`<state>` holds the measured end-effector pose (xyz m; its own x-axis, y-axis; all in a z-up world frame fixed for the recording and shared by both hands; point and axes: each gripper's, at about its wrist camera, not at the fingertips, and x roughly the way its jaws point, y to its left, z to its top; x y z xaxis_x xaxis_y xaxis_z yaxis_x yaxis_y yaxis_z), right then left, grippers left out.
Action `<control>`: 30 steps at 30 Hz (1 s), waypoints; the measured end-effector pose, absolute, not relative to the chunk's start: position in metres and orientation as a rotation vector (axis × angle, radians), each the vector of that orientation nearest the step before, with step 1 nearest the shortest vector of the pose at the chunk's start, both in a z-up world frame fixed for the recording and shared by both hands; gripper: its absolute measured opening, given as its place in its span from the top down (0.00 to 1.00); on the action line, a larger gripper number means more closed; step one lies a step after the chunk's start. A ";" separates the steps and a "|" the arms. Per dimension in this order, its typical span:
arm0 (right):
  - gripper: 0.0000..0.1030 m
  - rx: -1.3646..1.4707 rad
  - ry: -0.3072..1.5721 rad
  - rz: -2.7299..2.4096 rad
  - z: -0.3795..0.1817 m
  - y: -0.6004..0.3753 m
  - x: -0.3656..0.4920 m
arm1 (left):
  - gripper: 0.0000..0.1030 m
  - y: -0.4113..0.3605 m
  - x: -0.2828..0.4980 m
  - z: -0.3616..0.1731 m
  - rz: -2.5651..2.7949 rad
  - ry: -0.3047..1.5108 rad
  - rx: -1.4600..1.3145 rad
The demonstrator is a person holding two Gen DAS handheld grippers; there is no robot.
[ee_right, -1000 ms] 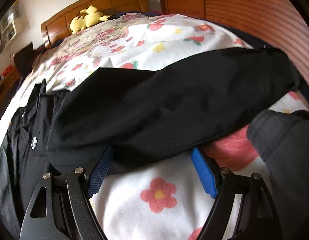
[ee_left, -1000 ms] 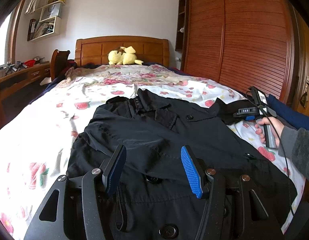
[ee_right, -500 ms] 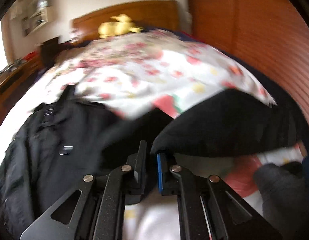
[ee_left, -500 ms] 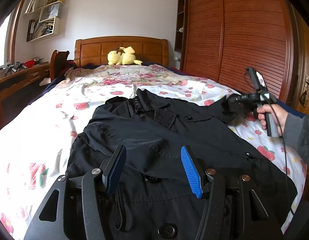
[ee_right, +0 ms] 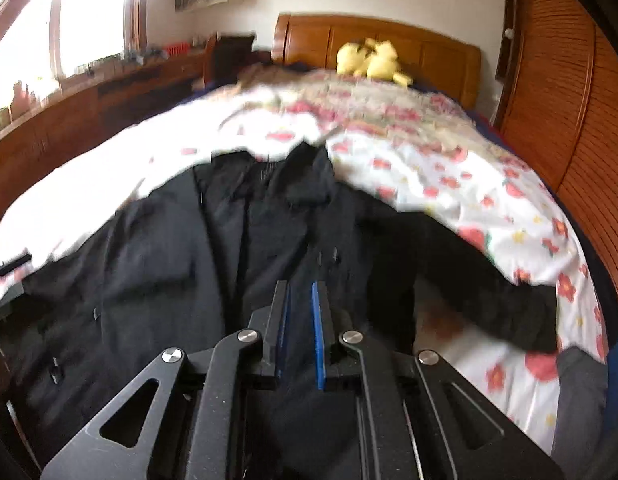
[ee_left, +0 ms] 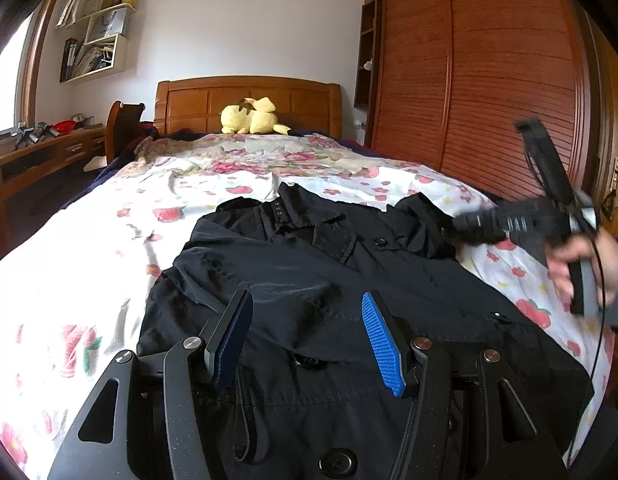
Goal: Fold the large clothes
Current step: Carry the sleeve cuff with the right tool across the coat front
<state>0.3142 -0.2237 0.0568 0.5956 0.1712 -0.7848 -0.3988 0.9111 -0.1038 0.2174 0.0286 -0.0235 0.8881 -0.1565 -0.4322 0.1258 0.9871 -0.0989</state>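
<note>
Currently right tool (ee_right: 300, 332) nearly closed on the coat's (ee_left: 309, 280) right sleeve (ee_right: 489, 300), body lying leftward; left tool (ee_left: 307, 336) open, empty.

Black buttoned coat (ee_left: 333, 280) lies face-up, rumpled, on the floral bedspread (ee_left: 89, 248).

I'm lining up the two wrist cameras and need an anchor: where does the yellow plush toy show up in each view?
Left wrist: the yellow plush toy lies upper centre, at the head of the bed against the wooden headboard.
Right wrist: the same toy appears near the top, right of centre, blurred, against the headboard.
Shared landmark: the black coat spread on the floral bedspread.
</note>
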 end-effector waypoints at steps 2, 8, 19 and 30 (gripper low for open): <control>0.90 -0.286 0.905 0.344 0.048 -0.229 0.298 | 0.43 0.029 0.217 -0.024 -0.147 0.452 -0.070; 0.62 -0.276 0.895 0.264 0.054 -0.257 0.288 | 0.43 0.029 0.216 -0.024 -0.154 0.449 -0.073; 0.26 -0.305 0.962 -0.008 0.031 -0.337 0.346 | 0.43 0.029 0.217 -0.024 -0.154 0.451 -0.068; 0.26 -0.272 1.080 -0.259 -0.023 -0.414 0.409 | 0.43 0.027 0.221 -0.026 -0.163 0.476 -0.061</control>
